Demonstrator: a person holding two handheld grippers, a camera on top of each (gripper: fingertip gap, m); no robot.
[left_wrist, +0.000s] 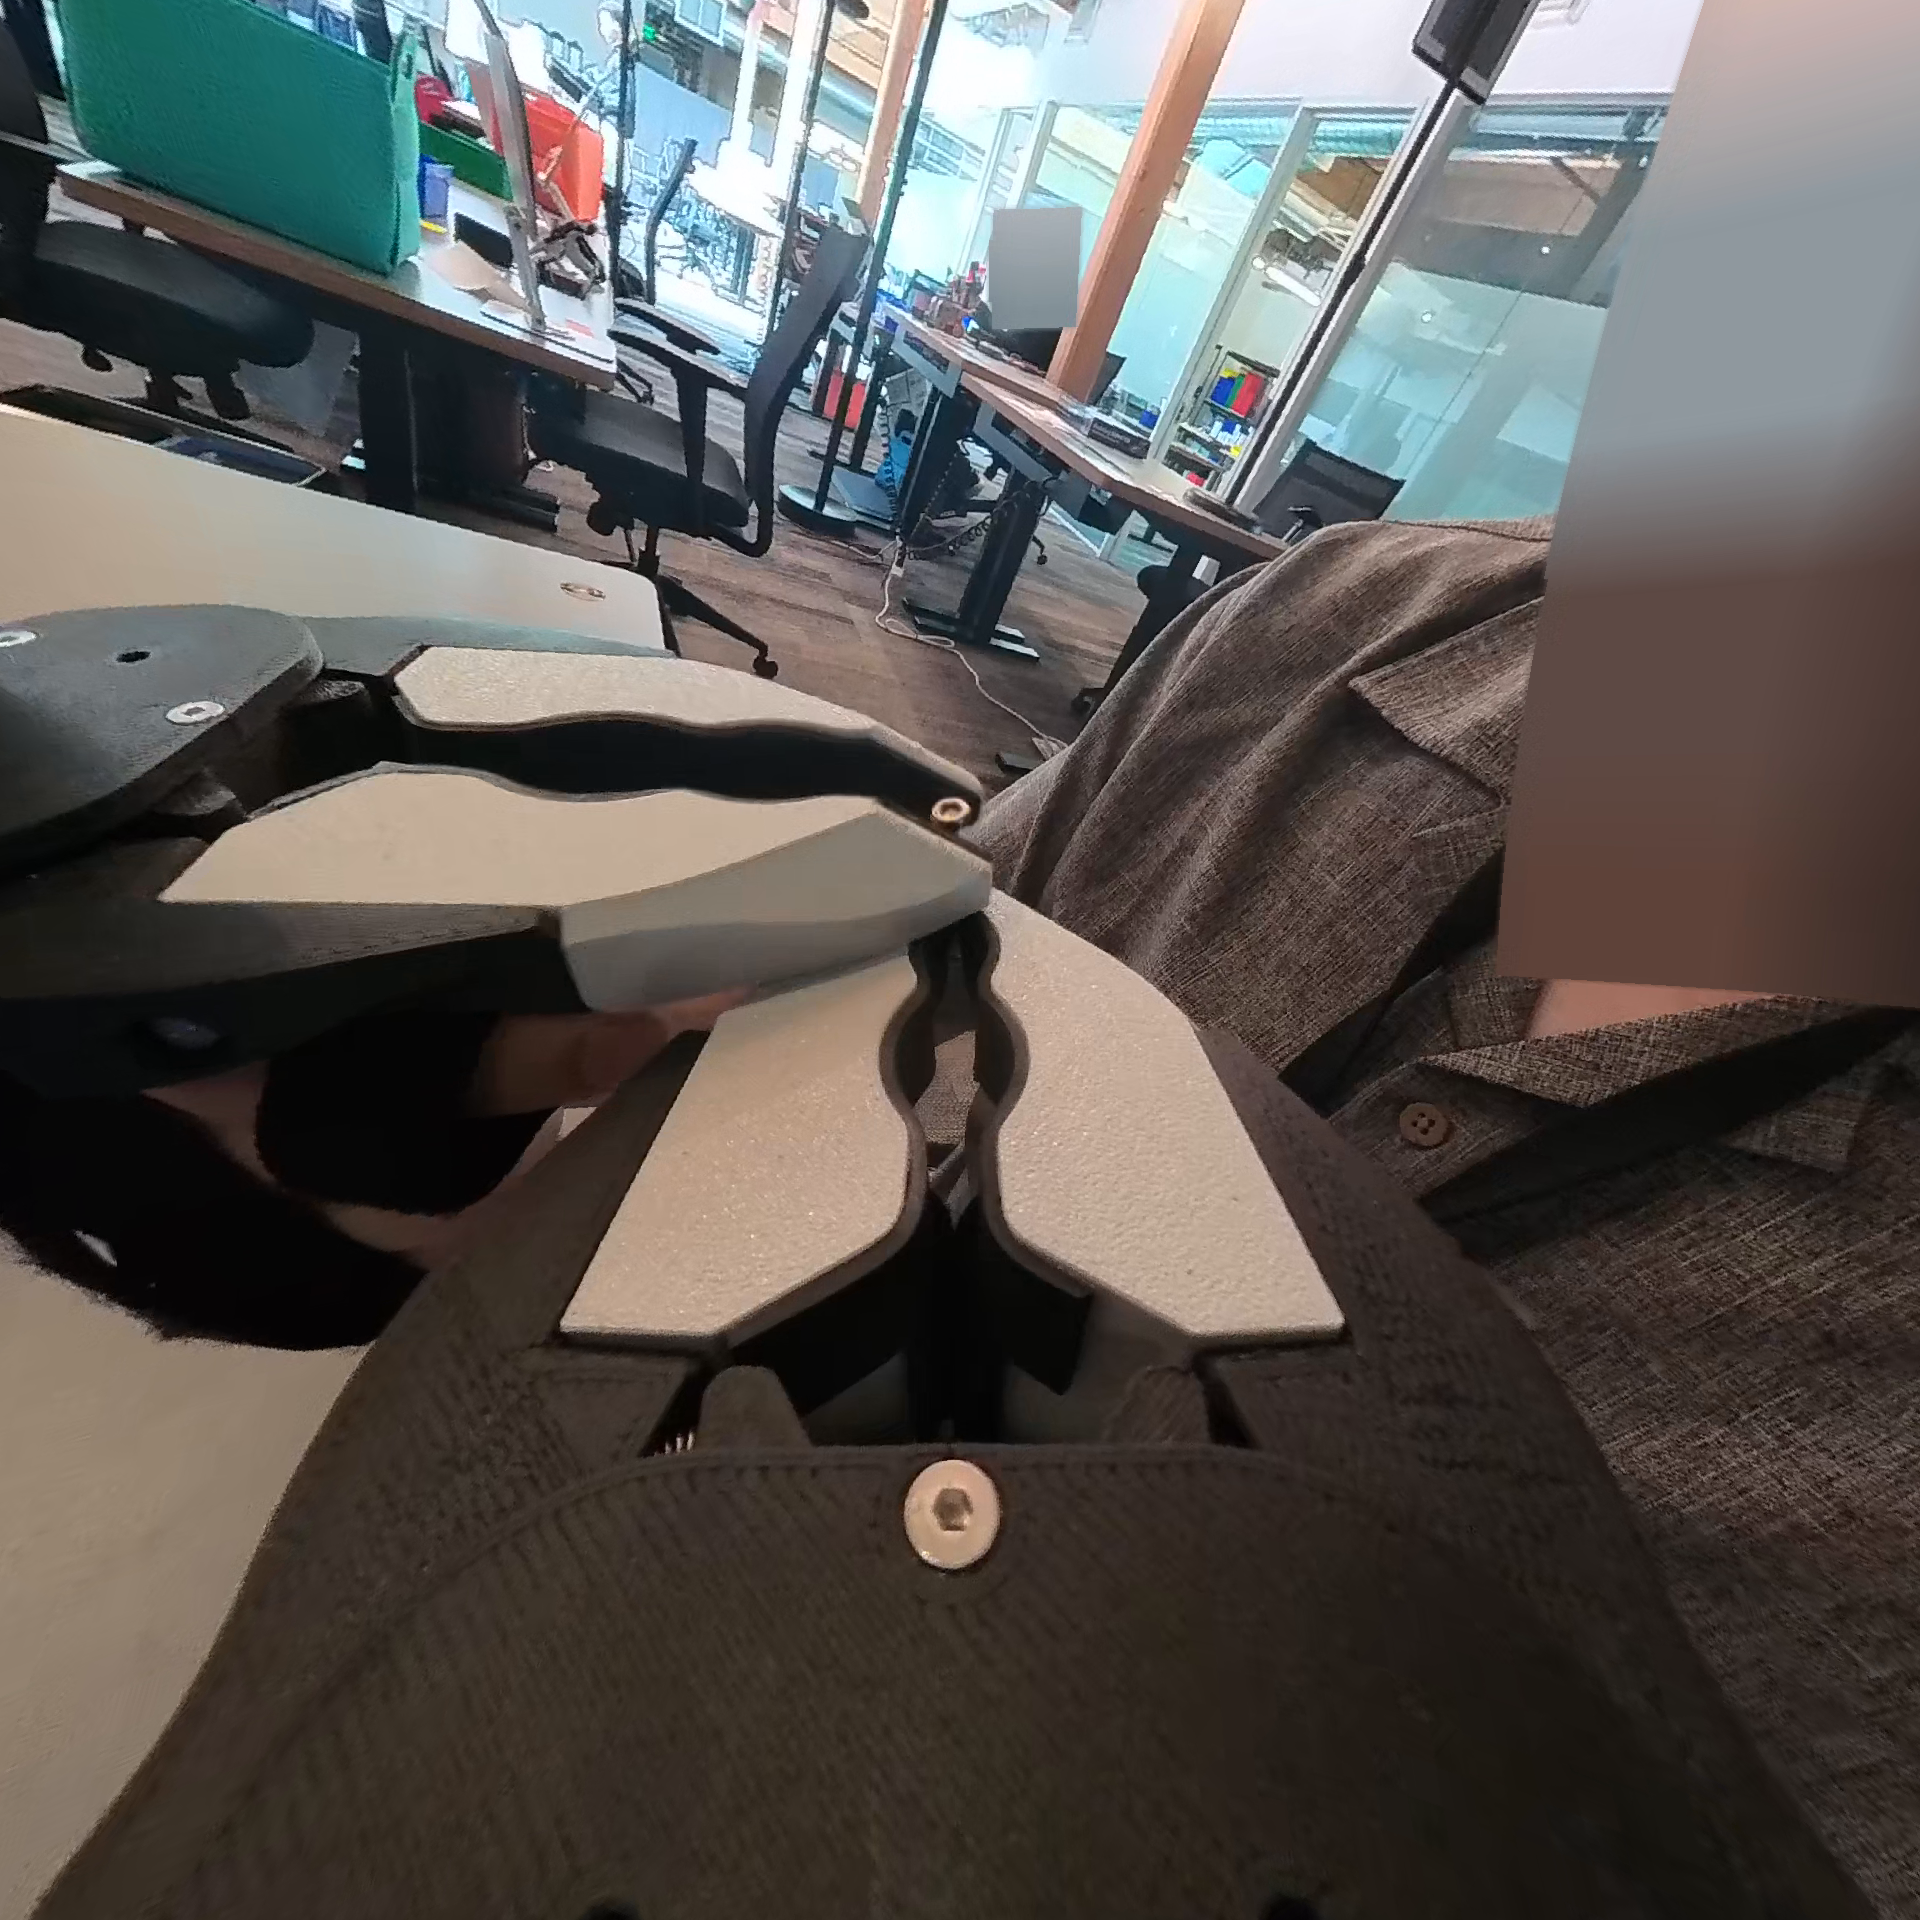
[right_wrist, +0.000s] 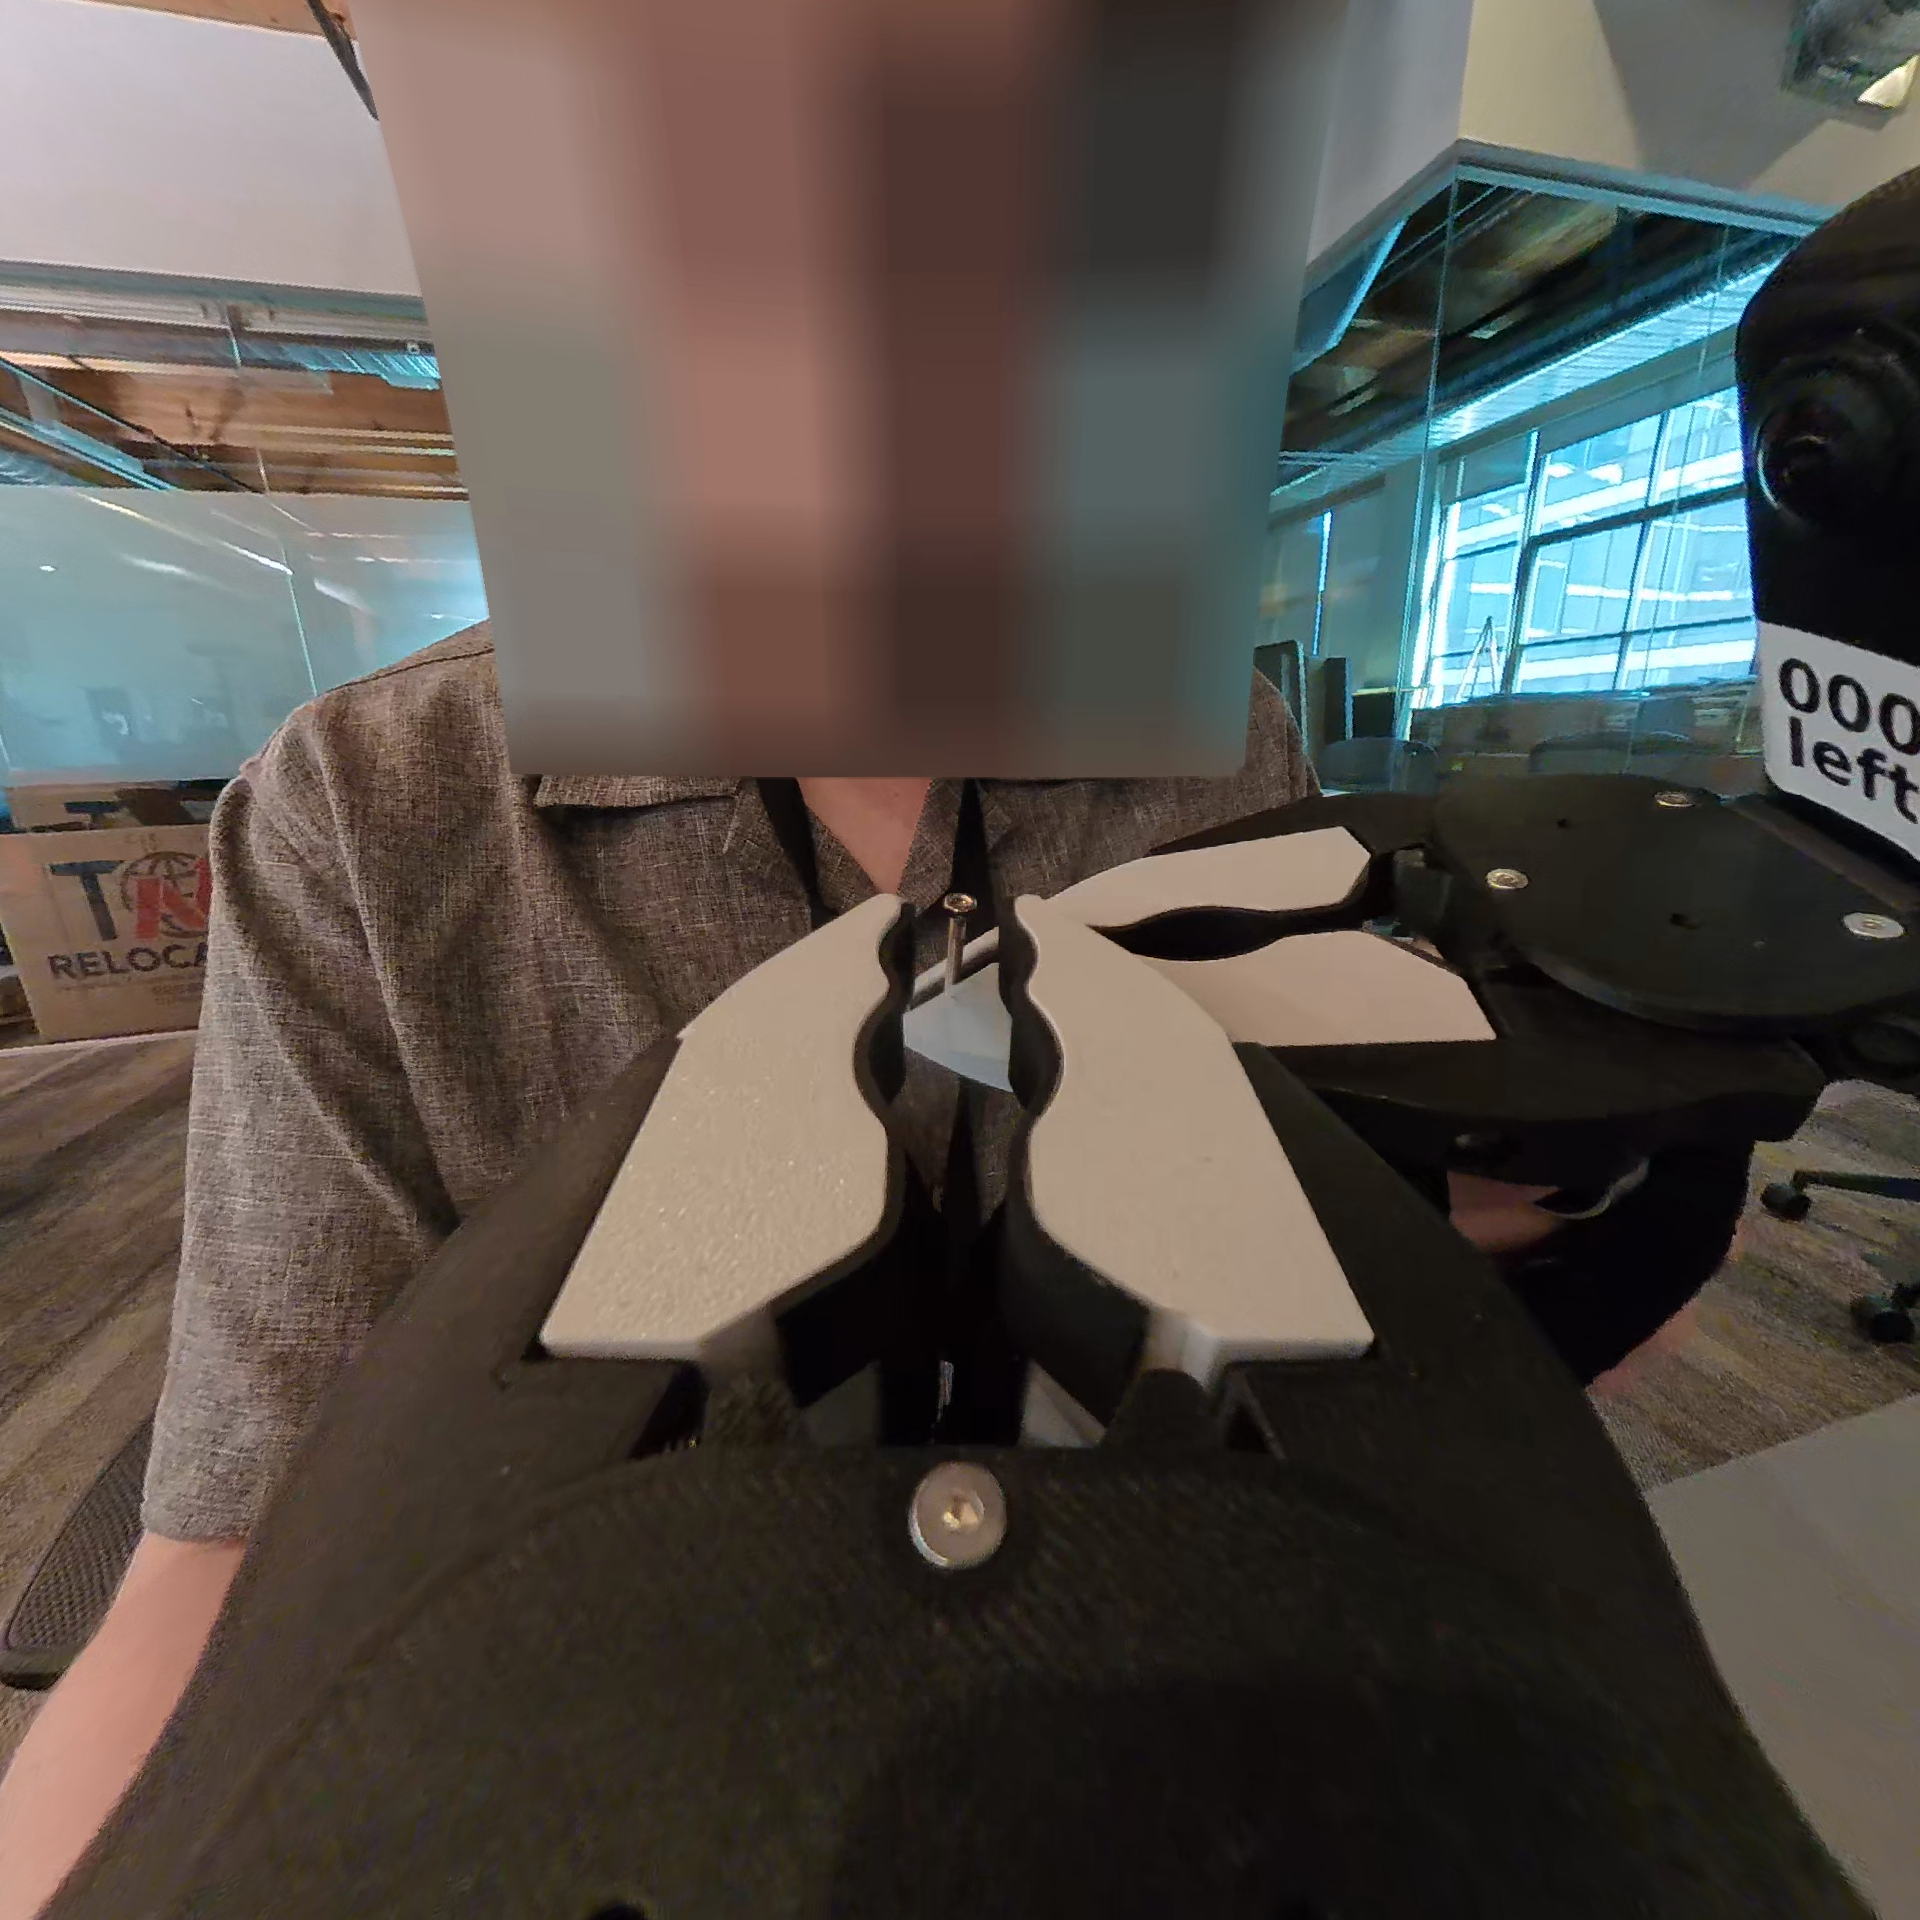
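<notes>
My left gripper (left_wrist: 953, 951) points at a person's grey shirt (left_wrist: 1299, 790). Its fingers stand almost together with only a thin slit between them, and it holds nothing. My right gripper (left_wrist: 961, 831) comes in from the left and lies across the left one's tips, hiding them. In the right wrist view my right gripper (right_wrist: 958, 920) points at the same shirt (right_wrist: 468, 935). A narrow gap shows between its fingers, and it is empty. The left gripper (right_wrist: 961, 1023) reaches in from the right, and its tip with a small screw shows through that gap.
A pale table (left_wrist: 260, 540) lies under the grippers, and its corner shows again (right_wrist: 1787, 1558). Office chairs (left_wrist: 665, 468) and desks (left_wrist: 1091, 447) stand behind, with a green bag (left_wrist: 239, 114) on one. A cardboard box (right_wrist: 94, 925) sits at the left. The grippers are tip to tip, or close to it.
</notes>
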